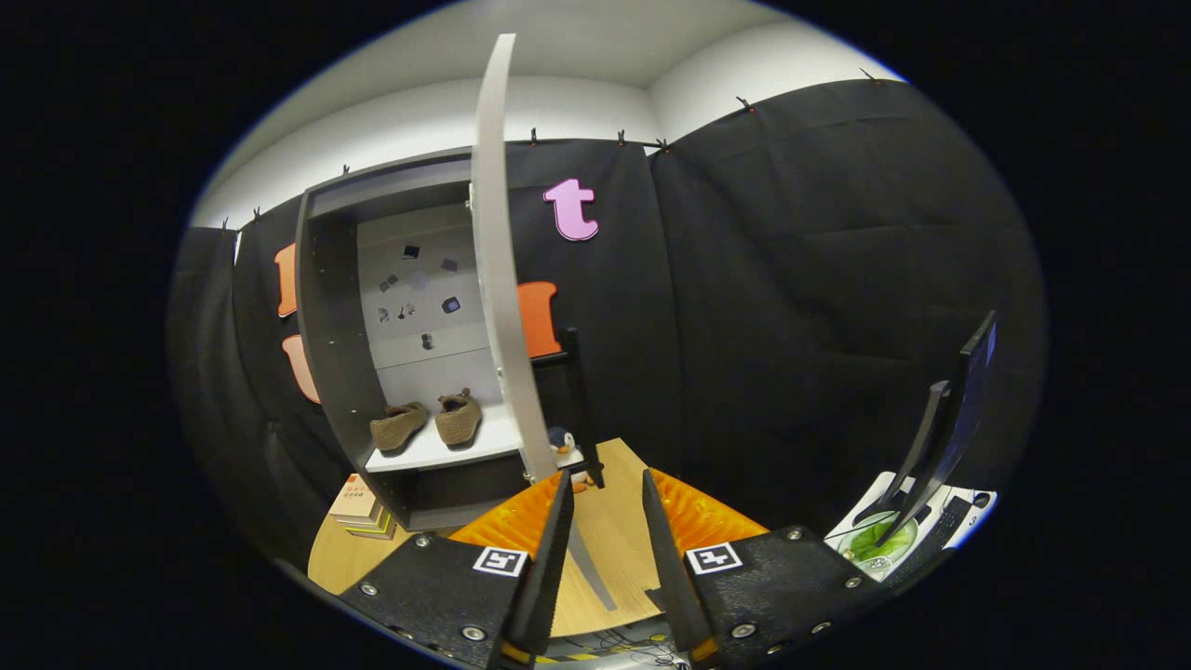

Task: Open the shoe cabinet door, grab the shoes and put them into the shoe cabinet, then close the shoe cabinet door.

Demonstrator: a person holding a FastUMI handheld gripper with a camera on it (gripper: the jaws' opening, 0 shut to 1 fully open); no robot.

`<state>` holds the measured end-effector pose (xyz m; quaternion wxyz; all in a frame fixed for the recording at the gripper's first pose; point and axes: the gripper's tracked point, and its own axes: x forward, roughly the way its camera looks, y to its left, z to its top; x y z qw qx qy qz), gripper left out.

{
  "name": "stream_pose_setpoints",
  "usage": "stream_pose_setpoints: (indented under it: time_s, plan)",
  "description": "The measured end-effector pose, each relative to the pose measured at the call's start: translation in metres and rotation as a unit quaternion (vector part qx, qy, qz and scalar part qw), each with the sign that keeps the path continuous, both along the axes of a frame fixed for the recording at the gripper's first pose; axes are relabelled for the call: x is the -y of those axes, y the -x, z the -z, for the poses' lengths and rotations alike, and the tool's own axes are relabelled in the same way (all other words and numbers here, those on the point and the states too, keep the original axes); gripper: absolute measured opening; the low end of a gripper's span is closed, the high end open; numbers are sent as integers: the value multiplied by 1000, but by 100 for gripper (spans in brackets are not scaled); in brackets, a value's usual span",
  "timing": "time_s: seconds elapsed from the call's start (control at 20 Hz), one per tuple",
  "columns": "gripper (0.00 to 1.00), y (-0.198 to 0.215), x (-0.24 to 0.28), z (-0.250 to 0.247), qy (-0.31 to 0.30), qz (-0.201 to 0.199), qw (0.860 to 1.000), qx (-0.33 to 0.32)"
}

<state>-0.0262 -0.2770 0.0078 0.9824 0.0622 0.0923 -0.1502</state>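
Fingers [605,521] of my gripper sit parted with nothing between them, just short of the open door's [498,270] lower edge. Beyond them I count two brown shoes [428,422] side by side on the shoe cabinet's [326,307] shelf, one cabinet, one door. I judge opening and loading done; only swinging that door closed is left. One penguin toy [561,441] stands on the wooden surface [609,530] behind the door

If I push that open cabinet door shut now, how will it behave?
The cabinet door looks like a thin rigid panel, so it will probably swing stiffly and lightly. The open hand-held gripper sits near its free edge; a nudge there may suffice, perhaps slamming by the shoes.
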Motion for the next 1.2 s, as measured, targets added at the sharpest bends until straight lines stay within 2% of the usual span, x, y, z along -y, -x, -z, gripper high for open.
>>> stream_pose_setpoints:
  time_s: [0.4, 0.55, 0.85, 0.95, 1.2]
  plan:
    - [60, -29, 6, 1, -11, -47, 999, 21]
    - [69, -32, 6, 5, -6, -53, 998, 20]
    - [72, -33, -10, 5, 17, -65, 997, 24]
    - [70, -33, -27, 5, 14, -85, 996, 27]
    - [70, -36, -92, 7, 11, -166, 985, 44]
